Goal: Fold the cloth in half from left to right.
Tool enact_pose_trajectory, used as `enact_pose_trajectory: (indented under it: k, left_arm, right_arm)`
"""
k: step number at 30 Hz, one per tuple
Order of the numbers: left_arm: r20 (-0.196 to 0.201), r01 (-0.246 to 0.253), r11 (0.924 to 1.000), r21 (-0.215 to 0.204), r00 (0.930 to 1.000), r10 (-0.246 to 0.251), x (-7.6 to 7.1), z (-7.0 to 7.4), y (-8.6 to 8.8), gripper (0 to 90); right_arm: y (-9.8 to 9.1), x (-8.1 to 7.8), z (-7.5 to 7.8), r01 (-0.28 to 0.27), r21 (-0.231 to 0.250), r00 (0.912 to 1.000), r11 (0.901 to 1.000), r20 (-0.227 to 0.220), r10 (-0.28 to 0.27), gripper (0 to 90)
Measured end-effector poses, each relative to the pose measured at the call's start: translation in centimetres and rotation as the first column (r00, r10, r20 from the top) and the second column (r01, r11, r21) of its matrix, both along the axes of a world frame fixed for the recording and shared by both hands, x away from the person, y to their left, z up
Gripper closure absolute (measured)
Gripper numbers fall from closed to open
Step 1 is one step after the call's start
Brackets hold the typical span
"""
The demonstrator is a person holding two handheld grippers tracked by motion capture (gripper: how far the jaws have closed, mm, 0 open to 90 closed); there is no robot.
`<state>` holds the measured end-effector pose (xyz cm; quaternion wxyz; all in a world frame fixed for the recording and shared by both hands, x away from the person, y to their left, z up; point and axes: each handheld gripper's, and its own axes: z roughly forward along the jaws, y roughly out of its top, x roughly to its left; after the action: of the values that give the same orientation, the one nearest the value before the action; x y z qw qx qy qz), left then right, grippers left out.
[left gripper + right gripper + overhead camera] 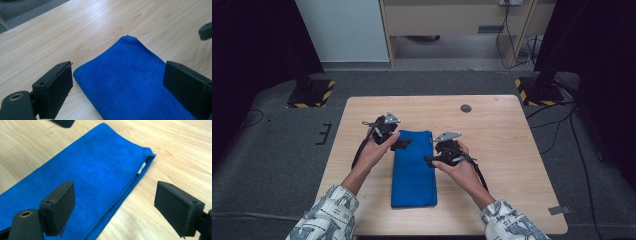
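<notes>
A blue cloth (414, 169), folded into a long strip, lies flat on the middle of the surface (507, 150), running away from the person. The left gripper (401, 144) hangs at the cloth's far left edge and the right gripper (430, 161) at its right edge, a little nearer the person. Both sets of jaws stand released, with nothing between the pads.

In the right gripper view the layered edge with a small white tag (141, 168) lies just between the jaws. If the pads close too shallow there, I judge they may catch only the top layer and the fold will peel apart. A lift from one side alone could drag the strip askew. The two grippers are also close enough across the cloth to knock together.
</notes>
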<state>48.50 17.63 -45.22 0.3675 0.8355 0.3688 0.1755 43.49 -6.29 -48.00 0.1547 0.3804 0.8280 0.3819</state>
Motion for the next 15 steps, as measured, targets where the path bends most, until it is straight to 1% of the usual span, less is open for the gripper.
enact_pose_trajectory:
  k: [2,4,6,11,13,15]
  left_arm:
    - [0.000,-0.011,0.9999,-0.005,0.9999,0.011,0.1,-0.3,0.2,8.5]
    - [-0.012,-0.014,0.9999,0.004,0.9998,0.014,0.3,-0.6,0.4,8.5]
    - [-0.016,-0.020,0.9998,0.005,0.9997,0.020,0.5,-1.0,0.6,8.7]
    - [-0.007,-0.032,0.9993,-0.020,0.9995,0.032,0.7,-1.3,1.4,8.8]
    - [-0.008,-0.038,0.9990,-0.021,0.9992,0.038,0.9,-1.5,1.7,9.0]
    - [-0.008,-0.044,0.9987,-0.026,0.9990,0.043,1.0,-1.6,1.9,9.4]
  right_arm:
    - [-0.1,0.4,0.1,0.004,-0.006,1.0000,1.0000,0.002,-0.004,17.9]
    - [-0.2,0.9,0.3,0.012,-0.006,0.9999,0.9999,0.004,-0.012,19.2]
    - [-0.2,1.4,0.5,0.016,-0.006,0.9999,0.9999,-0.004,-0.016,21.0]
    - [0.1,2.6,0.8,0.016,-0.023,0.9998,0.9996,0.015,-0.016,26.3]
    - [0.2,3.2,0.8,0.017,-0.038,0.9998,0.9991,0.012,-0.016,28.5]
    - [0.3,3.8,0.8,0.012,-0.043,0.9999,0.9990,0.005,-0.012,30.0]
